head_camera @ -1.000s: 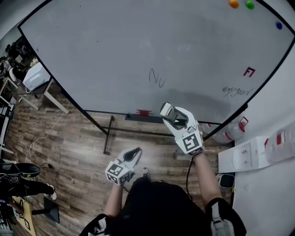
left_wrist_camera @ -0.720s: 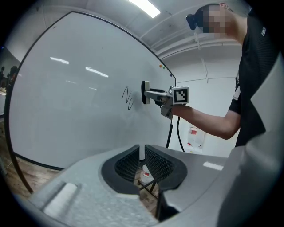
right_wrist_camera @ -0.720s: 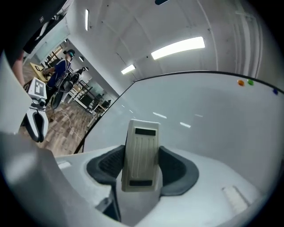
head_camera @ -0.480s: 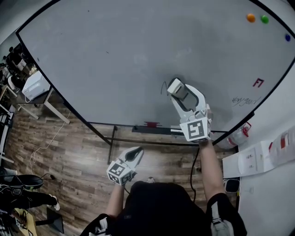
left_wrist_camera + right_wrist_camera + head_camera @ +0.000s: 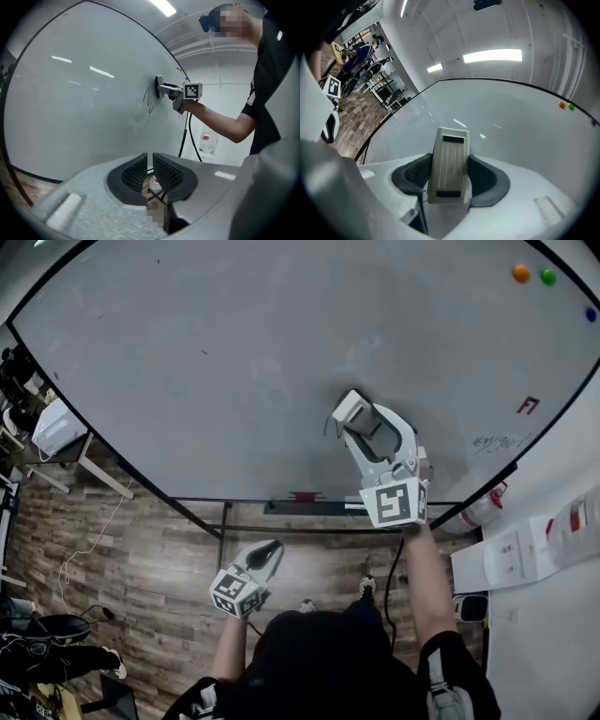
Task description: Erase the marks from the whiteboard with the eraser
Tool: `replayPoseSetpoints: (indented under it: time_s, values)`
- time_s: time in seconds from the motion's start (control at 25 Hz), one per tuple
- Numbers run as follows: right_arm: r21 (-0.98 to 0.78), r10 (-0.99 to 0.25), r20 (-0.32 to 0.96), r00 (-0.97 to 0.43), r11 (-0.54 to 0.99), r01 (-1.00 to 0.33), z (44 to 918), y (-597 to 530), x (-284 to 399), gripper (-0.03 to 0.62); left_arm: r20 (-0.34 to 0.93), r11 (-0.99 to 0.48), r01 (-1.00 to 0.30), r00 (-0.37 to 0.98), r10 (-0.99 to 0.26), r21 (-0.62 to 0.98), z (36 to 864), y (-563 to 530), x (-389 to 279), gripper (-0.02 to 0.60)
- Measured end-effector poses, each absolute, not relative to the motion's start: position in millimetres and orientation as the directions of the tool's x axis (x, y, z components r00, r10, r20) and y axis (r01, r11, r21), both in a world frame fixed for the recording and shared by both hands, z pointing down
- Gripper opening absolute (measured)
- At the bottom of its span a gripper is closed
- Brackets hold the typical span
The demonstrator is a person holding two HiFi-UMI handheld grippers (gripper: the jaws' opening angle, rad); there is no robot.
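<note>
One worry: my right gripper [image 5: 353,420], squeezing the eraser [image 5: 449,164], may miss the squiggle [image 5: 149,99] at its 9 o'clock, while my left gripper [image 5: 150,169] hangs pinched on nothing.

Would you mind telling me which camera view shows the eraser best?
The right gripper view: the eraser sits large and sharp, clamped between the fingers of the right gripper. The head view shows it small at the whiteboard; the left gripper view shows it distant, side-on, beside the black scribble.
</note>
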State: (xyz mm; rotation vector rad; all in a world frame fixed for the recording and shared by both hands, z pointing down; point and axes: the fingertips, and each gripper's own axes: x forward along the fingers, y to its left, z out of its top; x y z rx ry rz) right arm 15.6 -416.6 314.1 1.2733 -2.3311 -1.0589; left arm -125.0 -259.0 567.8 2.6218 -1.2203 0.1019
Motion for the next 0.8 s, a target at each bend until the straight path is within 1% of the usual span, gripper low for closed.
replayPoseSetpoints:
  time_s: [0.16, 0.28, 0.48, 0.64, 0.8]
  values:
    - [0.741, -0.827, -0.087, -0.556, 0.319, -0.591, 316, -420, 13, 0.244, 0.151, -0.615, -0.763, 0.644, -0.75, 0.201, 567, -272, -115, 0.046]
    - [0.79, -0.85, -0.076, -0.522, 0.268, -0.552, 324, -422, 6, 0.244, 0.154, -0.624, -0.75, 0.658, -0.737, 0.219, 570, -271, -104, 0.046]
    - [0.837, -0.879, -0.087, -0.469, 0.19, -0.513, 334, -428, -1, 0.242, 0.169, -0.65, -0.735, 0.677, -0.716, 0.191, 573, -273, -100, 0.046]
    - [0.87, -0.893, -0.06, -0.446, 0.173, -0.462, 352, -428, -9, 0.242, 0.178, -0.648, -0.737, 0.676, -0.715, 0.195, 576, -269, -112, 0.046]
    - [0.884, -0.896, -0.017, -0.443, 0.193, -0.425, 378, -428, -18, 0.242, 0.192, -0.647, -0.736, 0.676, -0.711, 0.199, 580, -266, -122, 0.046]
